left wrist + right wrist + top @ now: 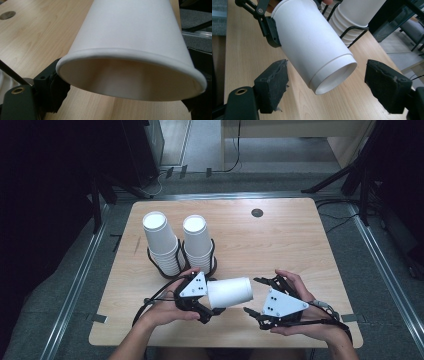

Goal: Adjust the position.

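Forearms enter the high view from the bottom, each hand holding a gripper over a wooden table point(300, 245). Left gripper point(210, 307) clamps a white paper cup point(230, 292) at its mouth end, so the cup lies sideways above the table, its base pointing at the right gripper point(252, 297). That gripper's jaws stand apart, just beside the base and not touching it. Behind, two stacks of upturned cups point(175, 245) sit in a black wire holder point(181, 271).

Left gripper view: the cup's rim point(130, 56) is pinched between the two jaws, its mouth facing the camera.

Right gripper view: the cup's base point(334, 77) hangs between the two open pads point(274, 82), clear of both. Left gripper's jaw point(270, 30) grips the far end.
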A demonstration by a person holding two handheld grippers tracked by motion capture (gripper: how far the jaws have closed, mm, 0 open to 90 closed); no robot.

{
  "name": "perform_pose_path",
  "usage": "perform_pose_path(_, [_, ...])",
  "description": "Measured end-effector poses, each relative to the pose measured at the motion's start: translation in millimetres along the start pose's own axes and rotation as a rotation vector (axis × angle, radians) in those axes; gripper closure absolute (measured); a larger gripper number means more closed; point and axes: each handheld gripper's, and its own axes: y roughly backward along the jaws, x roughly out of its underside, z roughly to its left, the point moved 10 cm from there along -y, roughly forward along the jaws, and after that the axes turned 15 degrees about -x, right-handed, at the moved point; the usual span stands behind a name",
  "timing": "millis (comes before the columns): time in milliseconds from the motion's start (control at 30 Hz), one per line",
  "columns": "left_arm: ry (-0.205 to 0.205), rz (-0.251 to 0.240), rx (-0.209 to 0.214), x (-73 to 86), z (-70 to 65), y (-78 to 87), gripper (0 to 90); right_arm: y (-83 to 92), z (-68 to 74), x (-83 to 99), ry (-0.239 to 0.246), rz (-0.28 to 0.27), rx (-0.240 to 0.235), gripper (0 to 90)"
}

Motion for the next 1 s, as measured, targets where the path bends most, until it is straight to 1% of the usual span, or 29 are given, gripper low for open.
perform_pose_path(100, [-0.012,0.010,0.012,1.2,-2.9,-1.2,10.1,-2.4,0.5,2.8,0.002,0.016,-0.009,18.1])
perform_pose_path(167, [-0.016,0.014,0.020,1.5,-4.9,-2.1,10.1,-4.3,1.8,4.6,0.011,0.028,-0.023,16.8])
perform_pose_path(267, [-0.028,0.021,0.028,1.9,-7.6,-3.3,10.1,-7.7,3.6,8.0,0.021,0.054,-0.034,14.7])
perform_pose_path(333, [-0.025,0.020,0.032,1.3,-10.1,-4.7,10.1,-10.2,4.1,10.3,0.030,0.071,-0.038,14.2])
perform_pose_path(367, [-0.031,0.020,0.035,0.9,-11.0,-5.4,10.1,-11.6,4.7,11.8,0.030,0.081,-0.041,14.1])
perform_pose_path(433, [-0.033,0.021,0.040,0.0,-13.6,-6.5,10.1,-14.4,5.4,14.3,0.026,0.093,-0.044,14.1])
perform_pose_path(500, [-0.041,0.022,0.049,-0.8,-16.0,-7.7,10.1,-16.7,5.4,16.7,0.032,0.105,-0.046,14.2])
perform_pose_path(533, [-0.036,0.020,0.051,-1.2,-17.3,-8.4,10.1,-18.0,5.1,18.1,0.041,0.112,-0.044,14.2])
perform_pose_path(567, [-0.043,0.023,0.054,-0.9,-18.2,-8.9,10.1,-18.7,5.7,19.1,0.040,0.117,-0.045,14.2])
perform_pose_path(600, [-0.041,0.025,0.060,-0.7,-19.9,-9.4,10.1,-19.6,5.7,20.1,0.044,0.121,-0.042,14.1])
perform_pose_path(700, [-0.054,0.031,0.061,0.3,-20.9,-10.4,10.1,-21.5,6.9,22.3,0.059,0.133,-0.047,14.3])
perform_pose_path(900, [-0.062,0.030,0.072,-0.2,-23.8,-10.6,10.1,-27.7,11.2,27.9,0.076,0.165,-0.066,15.5])
perform_pose_path(1000, [-0.069,0.034,0.072,0.8,-24.1,-10.2,10.1,-29.5,12.2,28.8,0.090,0.175,-0.063,16.6])
